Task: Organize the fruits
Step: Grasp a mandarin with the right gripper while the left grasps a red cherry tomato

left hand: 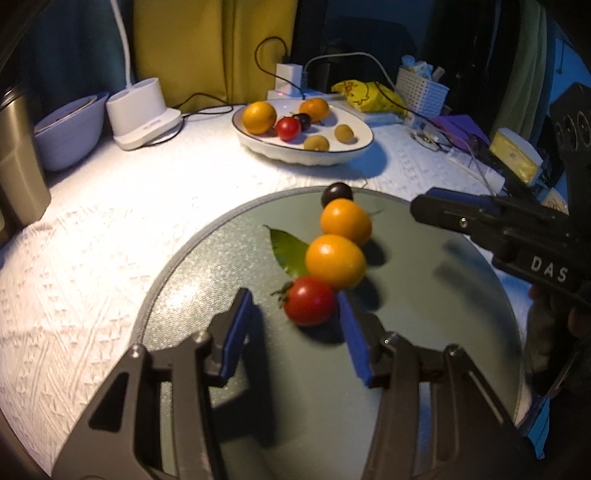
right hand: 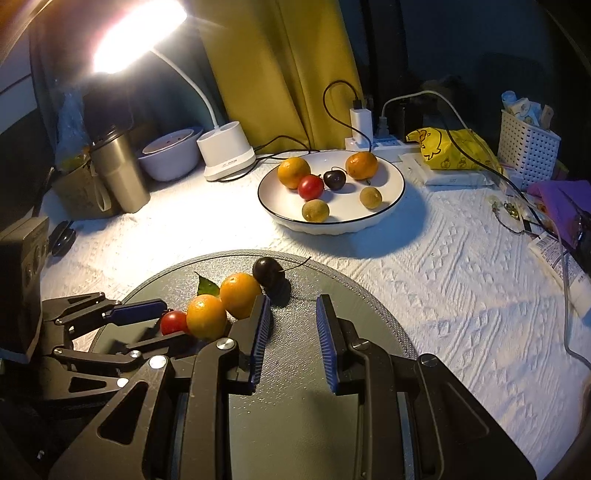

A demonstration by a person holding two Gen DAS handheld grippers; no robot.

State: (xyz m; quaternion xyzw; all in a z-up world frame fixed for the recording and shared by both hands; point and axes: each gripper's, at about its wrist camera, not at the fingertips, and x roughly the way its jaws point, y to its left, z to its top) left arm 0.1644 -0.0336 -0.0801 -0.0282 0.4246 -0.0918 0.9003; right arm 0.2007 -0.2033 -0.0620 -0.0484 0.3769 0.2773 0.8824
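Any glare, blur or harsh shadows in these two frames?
Right wrist view: the desk lamp blows out the top-left corner, and the white plate casts a hard shadow rightward. Left wrist view: slightly soft, cherry tomato edges smeared; fisheye bending in both.

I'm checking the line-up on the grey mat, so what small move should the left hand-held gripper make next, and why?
Probably back straight off. The left hand-held gripper is open around the small red cherry tomato, which rests on the round grey mat at the end of the fruit row; its right pad sits close, so sideways motion could nudge it.
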